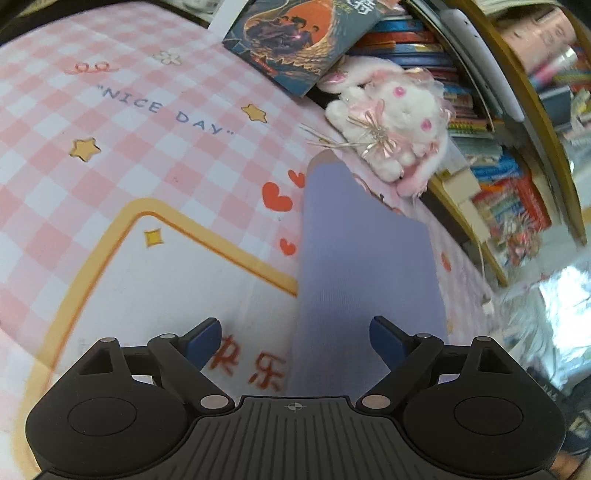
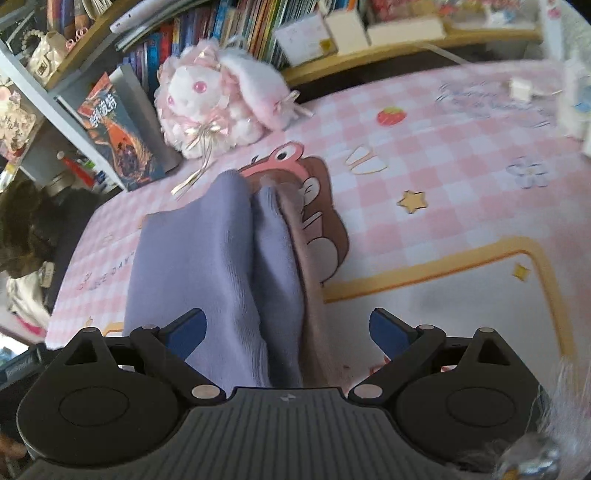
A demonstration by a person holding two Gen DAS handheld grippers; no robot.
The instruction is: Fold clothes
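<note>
Left gripper [image 1: 295, 338] stood wide apart, blue pads [image 1: 205, 341] clear of any cloth. Lavender garment [image 1: 354, 266] ran as a long flat strip from between the pads up across the pink checked mat [image 1: 110, 122], lying on it and ending near the plush bunny [image 1: 395, 118]. Seen only from the left wrist: the words "NICE DAY" printed on the mat, red hearts [image 1: 277, 195] just beside the strip's left edge, red characters low on the white panel, and a foil-like shiny surface [image 1: 546, 321] at far right. Tilted book [image 1: 291, 44] leaned against stacked books behind the bunny.

Right gripper [image 2: 288, 328] likewise held apart, pads [image 2: 186, 334] not pressing on anything. From the right wrist, same lavender garment [image 2: 207, 258] looked bunched into two raised folds with a crease between, a brownish-grey edge [image 2: 314, 280] along its right side; whether that edge was lining or a second cloth could not be told. Shown here alone: cartoon figure [image 2: 325, 221] printed on the mat and partly covered by the cloth, a strawberry [image 2: 391, 115], a flower [image 2: 526, 175], a white plug-like object [image 2: 521, 88] near the far edge, and a cream quilted bag [image 2: 42, 55] on the shelf. Plush bunny [image 2: 218, 96] sat just beyond the garment's far end, ribbon tails nearly reaching the cloth. Bookshelf [image 2: 258, 26] filled the background.
</note>
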